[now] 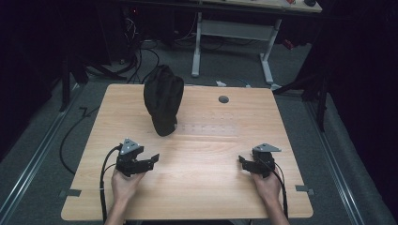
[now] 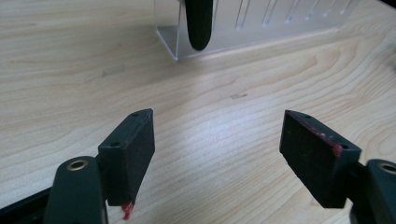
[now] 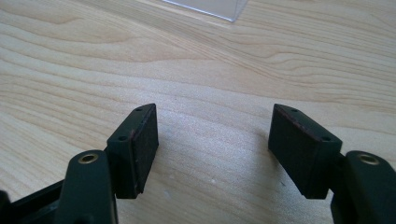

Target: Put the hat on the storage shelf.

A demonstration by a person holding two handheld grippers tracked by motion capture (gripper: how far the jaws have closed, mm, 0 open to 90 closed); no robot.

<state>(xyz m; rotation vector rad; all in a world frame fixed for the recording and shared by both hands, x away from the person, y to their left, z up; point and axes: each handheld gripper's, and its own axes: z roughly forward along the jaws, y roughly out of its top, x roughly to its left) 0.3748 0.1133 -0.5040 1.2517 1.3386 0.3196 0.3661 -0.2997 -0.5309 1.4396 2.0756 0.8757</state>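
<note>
A black cap point(image 1: 163, 99) stands upright on the far left part of the table point(image 1: 197, 192), perched on the left end of a clear rack point(image 1: 209, 127) that runs to the right from it. In the left gripper view the cap's lower edge point(image 2: 199, 23) hangs down in front of the rack's clear end wall point(image 2: 224, 32). A corner of the rack point(image 3: 210, 8) also shows at the top of the right gripper view.

Nearer than the cap and a little to its left, the left gripper point(image 1: 152, 160) rests low over the wood, held in the person's left hand point(image 1: 124, 183). Its jaws are spread wide with bare table between them point(image 2: 217, 144), pointing toward the cap but well apart from it. Red marks show on both pads.

Well to the right of the cap, on the near side, the right gripper point(image 1: 241, 161) sits in the right hand point(image 1: 267, 185). Its jaws are also spread apart point(image 3: 212, 144), holding nothing.

Beyond the rack, right of the cap, a small grey disc point(image 1: 223, 99) is set into the table. Cables trail from both grippers toward the near edge.
</note>
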